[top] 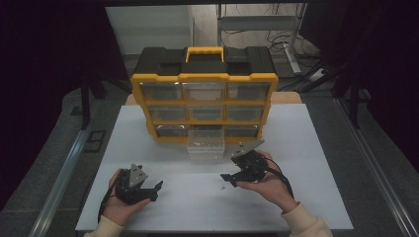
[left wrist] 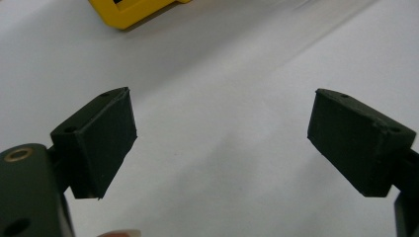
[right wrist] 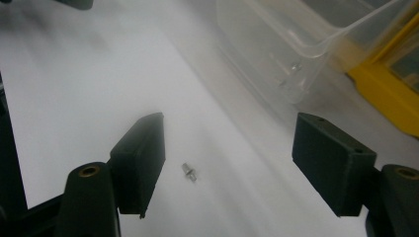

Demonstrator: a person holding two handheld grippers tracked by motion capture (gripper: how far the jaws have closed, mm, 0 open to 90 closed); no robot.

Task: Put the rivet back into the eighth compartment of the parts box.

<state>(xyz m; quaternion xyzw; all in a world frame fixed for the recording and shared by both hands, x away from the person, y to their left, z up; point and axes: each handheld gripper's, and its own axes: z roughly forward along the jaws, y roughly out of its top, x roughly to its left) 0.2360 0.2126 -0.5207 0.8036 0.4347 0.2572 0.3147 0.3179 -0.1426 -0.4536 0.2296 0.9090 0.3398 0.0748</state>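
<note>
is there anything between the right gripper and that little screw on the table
Nothing visible. The right gripper is open, and the screw lies on the bare table between its jaws. The clear drawer sits farther off, beyond the jaws.

Dim surroundings, bright tabletop, blurred close-ups

- A tiny silver screw is lying on its side on the white table, just near of the pulled-out clear drawer.
</note>
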